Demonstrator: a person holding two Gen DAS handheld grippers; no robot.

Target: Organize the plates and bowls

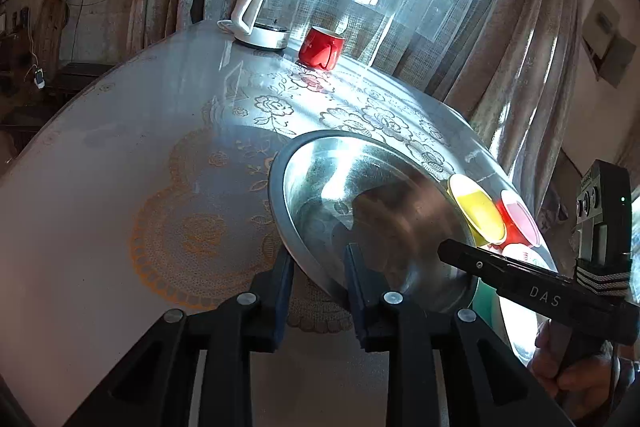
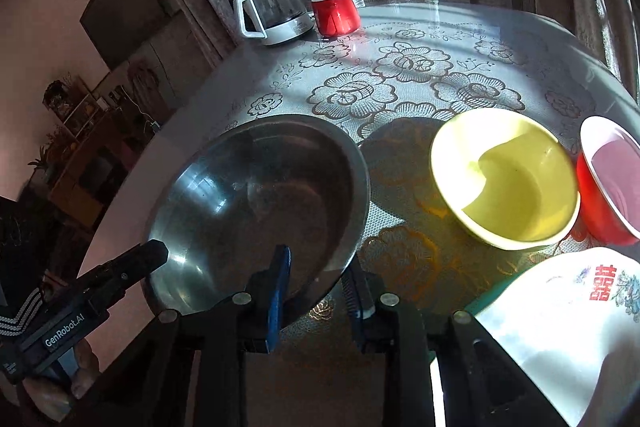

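A wide steel bowl is tilted above the lace-covered round table. My left gripper is shut on its near rim, one finger outside the wall and one inside. My right gripper is shut on the rim at the bowl's other side. Each wrist view shows the other gripper at the bowl's edge: the right gripper, the left gripper. To the right of the steel bowl stand a yellow bowl and a red bowl.
A white plate with a red character lies at the near right. At the table's far edge stand a glass kettle and an upturned red mug. Curtains and a window close the far side. Shelves stand off to the left.
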